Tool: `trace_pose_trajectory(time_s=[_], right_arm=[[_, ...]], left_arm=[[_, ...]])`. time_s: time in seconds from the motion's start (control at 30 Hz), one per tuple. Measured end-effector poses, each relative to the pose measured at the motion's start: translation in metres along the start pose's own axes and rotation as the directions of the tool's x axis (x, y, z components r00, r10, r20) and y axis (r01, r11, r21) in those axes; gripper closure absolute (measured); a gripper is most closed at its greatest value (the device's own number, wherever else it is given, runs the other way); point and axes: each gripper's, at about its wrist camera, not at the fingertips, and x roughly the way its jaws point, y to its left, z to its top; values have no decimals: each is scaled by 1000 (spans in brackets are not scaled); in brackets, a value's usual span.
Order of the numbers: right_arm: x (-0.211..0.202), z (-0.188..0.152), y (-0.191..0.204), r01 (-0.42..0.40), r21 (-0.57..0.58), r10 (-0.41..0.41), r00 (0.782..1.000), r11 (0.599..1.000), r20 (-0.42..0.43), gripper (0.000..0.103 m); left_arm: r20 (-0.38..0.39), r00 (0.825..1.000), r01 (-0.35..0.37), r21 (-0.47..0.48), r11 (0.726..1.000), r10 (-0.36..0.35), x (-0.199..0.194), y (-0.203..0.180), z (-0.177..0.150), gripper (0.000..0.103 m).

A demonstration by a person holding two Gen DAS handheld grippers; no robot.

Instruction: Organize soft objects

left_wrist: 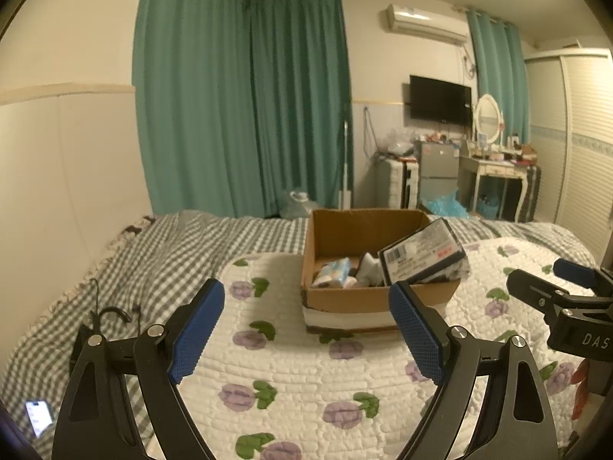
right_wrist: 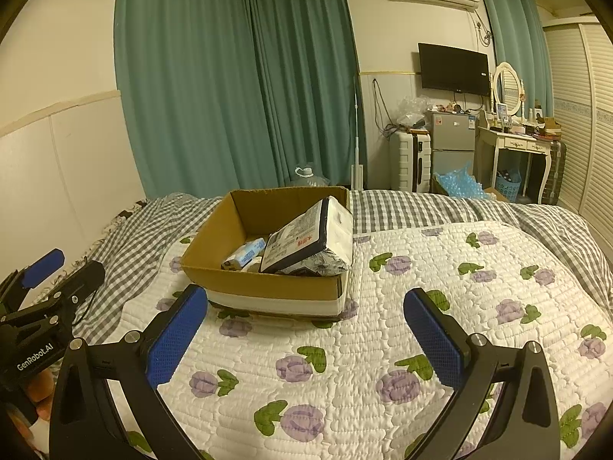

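Bare quilt (right_wrist: 345, 364) before tongs, cardboard box (right_wrist: 264, 287) ahead, seemingly full

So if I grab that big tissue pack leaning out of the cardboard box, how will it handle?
The tissue pack is probably light and squashy: its wrapper looks crumpled. Propped tilted on the cardboard box rim, it may tip or slide when nudged.

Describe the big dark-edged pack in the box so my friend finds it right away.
On the flowered quilt sits an open cardboard box. The large pack leans tilted against its right wall, poking above the rim; its dark border and barcode label differ from the small pale-blue packet beside it.
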Motion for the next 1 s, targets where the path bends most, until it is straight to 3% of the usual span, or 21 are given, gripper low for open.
trace_pose_trajectory(time_s=[1.0], right_arm=[[1, -3, 0, 1, -5, -1, 1000, 1000, -13, 0]], left_arm=[[-2, 1000, 7, 2, 1000, -7, 1, 2, 2, 14]])
